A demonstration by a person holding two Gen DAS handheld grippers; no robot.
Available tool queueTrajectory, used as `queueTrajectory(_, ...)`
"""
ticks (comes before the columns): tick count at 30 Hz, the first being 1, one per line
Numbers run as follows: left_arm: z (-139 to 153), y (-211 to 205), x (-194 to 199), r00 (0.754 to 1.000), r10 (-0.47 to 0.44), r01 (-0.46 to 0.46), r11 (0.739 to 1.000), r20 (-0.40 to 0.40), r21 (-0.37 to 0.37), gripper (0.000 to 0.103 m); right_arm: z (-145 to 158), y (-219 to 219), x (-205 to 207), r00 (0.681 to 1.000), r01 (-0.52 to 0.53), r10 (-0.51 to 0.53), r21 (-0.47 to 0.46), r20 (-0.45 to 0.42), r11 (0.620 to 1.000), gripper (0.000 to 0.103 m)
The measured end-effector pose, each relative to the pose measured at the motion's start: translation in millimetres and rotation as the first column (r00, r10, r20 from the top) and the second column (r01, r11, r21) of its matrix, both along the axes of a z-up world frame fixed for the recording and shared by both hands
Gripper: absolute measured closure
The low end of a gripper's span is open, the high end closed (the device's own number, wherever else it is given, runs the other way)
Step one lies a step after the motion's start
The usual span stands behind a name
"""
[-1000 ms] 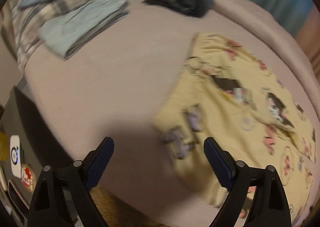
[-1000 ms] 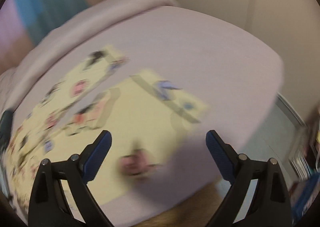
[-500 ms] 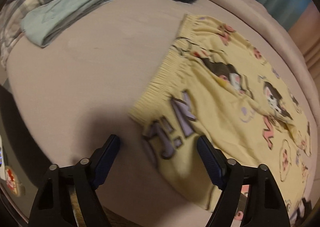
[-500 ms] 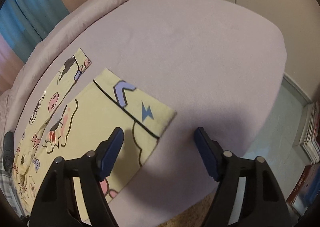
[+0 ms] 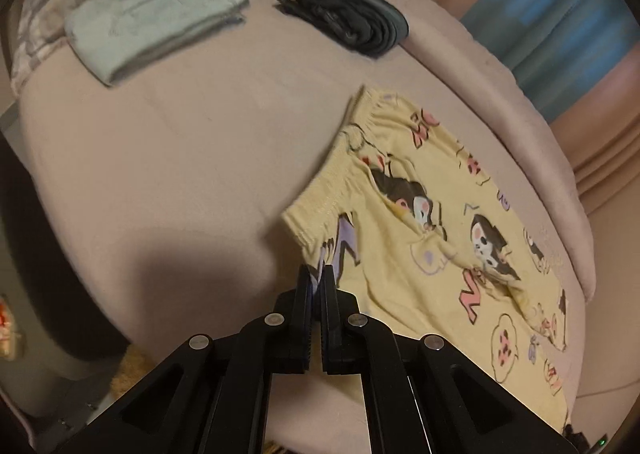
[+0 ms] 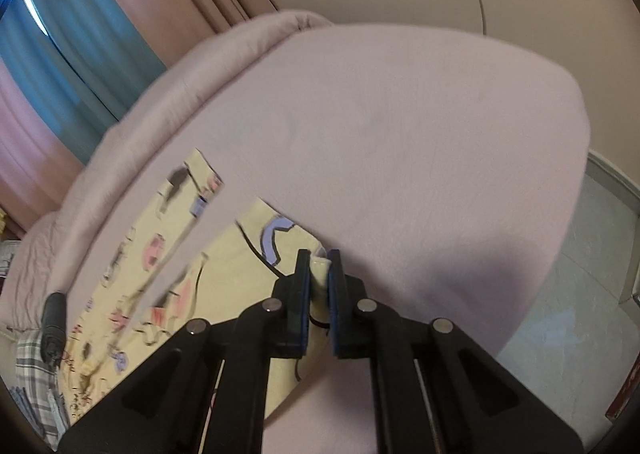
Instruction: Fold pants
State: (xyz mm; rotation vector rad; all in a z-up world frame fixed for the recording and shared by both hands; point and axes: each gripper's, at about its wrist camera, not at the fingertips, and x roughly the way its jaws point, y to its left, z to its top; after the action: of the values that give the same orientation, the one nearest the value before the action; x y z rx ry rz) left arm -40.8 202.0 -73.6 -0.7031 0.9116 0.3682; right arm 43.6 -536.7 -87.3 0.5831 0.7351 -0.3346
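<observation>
A: Nearest first. The left gripper [image 5: 316, 282] has its fingers pinched together on the near corner of the yellow pants [image 5: 432, 254], just below the waistband [image 5: 340, 178]. Only a thin edge of cloth sits between the pads.

B: And the right gripper [image 6: 319, 274] has clamped a bunched fold at the hem of the near leg [image 6: 276, 242]. Both grips are shallow, I'd say. A quick lift could pull the fabric out.

A: Agreed, the waistband side looks likelier to slip. The pants lie spread flat on the bed [image 5: 160, 174], legs running away from the waist, with the far leg [image 6: 188, 190] lying loose.

B: That loose leg may drag or twist if only the near edge is carried over, giving a crooked fold.

A: Farther off, a folded grey-blue garment [image 5: 152, 26] and a dark bundle [image 5: 352, 18] sit well apart. A wide swing could still drop cloth toward them.
</observation>
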Motion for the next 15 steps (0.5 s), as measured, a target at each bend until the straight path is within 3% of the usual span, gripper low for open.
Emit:
queueTrajectory(5, -5.4, 9.8, -7.4, 0.999, -0.004, 0.005, 1.000, -0.036, 0.016, 0.103, 11.2, 1.1, -11.8, 1.000, -0.006, 0.006, -0.036, -0.009, 0.999, 0.095)
queueTrajectory(11, -43.8, 12.4, -2.4, 0.987, -0.027, 0.031, 0.999, -0.157, 0.025, 0.098, -22.4, -4.9, -17.8, 0.992, 0.028, -0.029, -0.010, -0.122, 1.000, 0.095)
queueTrajectory(15, -41.1, 14.1, 4.6, 0.978, -0.074, 0.084, 0.995, -0.194, 0.044, 0.096, -41.1, -3.3, -15.4, 0.976, 0.009, -0.018, -0.043, -0.215, 0.999, 0.094)
